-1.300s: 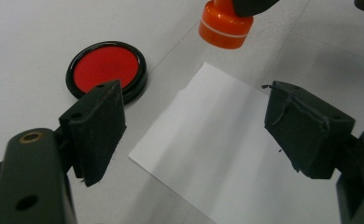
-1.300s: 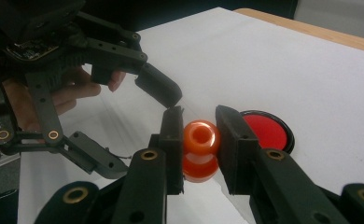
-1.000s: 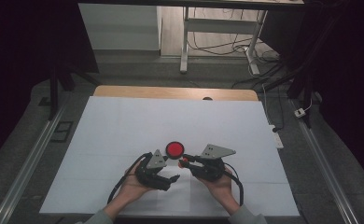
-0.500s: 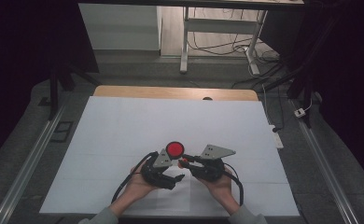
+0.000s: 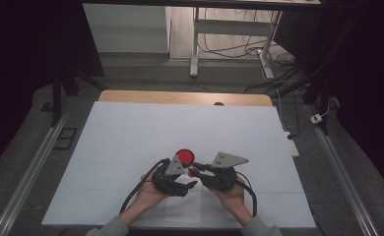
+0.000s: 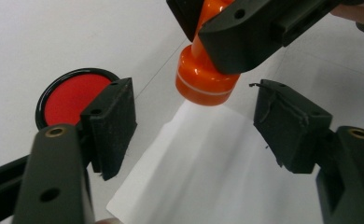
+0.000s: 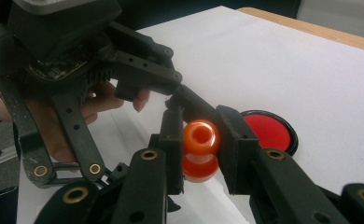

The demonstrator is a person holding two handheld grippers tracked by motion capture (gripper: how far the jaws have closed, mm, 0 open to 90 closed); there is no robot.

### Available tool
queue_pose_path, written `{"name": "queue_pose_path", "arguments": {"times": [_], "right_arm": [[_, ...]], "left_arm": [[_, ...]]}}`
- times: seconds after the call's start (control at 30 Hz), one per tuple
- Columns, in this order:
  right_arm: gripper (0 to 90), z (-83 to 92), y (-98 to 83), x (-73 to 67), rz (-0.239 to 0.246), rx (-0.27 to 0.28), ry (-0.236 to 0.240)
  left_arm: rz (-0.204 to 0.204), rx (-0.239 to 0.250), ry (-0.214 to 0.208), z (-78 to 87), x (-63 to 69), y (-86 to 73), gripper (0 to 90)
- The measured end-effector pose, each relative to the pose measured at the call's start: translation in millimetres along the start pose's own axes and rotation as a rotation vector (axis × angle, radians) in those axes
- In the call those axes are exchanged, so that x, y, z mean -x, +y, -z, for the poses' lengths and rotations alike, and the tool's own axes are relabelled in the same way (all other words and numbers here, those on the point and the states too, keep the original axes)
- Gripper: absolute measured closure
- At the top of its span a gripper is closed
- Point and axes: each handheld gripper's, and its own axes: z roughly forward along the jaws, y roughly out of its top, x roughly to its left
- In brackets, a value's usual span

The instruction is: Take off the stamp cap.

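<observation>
An orange stamp [image 7: 200,135] with a round base [image 6: 203,79] is pinched by its neck in my right gripper [image 7: 201,140], which is shut on it just above the table [image 5: 195,171]. My left gripper [image 6: 199,126] faces it from the left [image 5: 191,185]. Its jaws have just been closing; they stand apart with nothing between the pads [image 6: 112,126], and the stamp's base hangs a little beyond them. A round red ink pad [image 5: 184,157] lies just behind both grippers [image 6: 75,95] [image 7: 269,130]. A small white paper sheet [image 6: 208,168] lies under the stamp.
A white cover [image 5: 131,132] spans the table, with a wooden edge [image 5: 180,97] at the back. Metal rails [image 5: 30,172] run along both sides. A white desk frame [image 5: 196,44] and cables stand on the floor beyond. Both hands sit near the front edge.
The left gripper has edged right toward the stamp and its jaws stand narrower. The right gripper and the stamp have kept still.
</observation>
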Motion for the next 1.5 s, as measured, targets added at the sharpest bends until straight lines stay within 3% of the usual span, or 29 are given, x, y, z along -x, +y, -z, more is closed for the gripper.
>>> {"name": "queue_pose_path", "arguments": {"times": [0.77, 1.5], "right_arm": [[72.1, -0.5, -1.0, 0.7, 0.001, -0.001, 0.0], [72.2, -0.4, -1.7, 0.7, -0.003, 0.0, -0.002]], "left_arm": [[-0.037, 0.01, -0.018, -5.2, 2.2, 1.0, 51.2], [-0.03, 0.001, -0.017, -6.9, 0.3, 0.6, 63.5]]}}
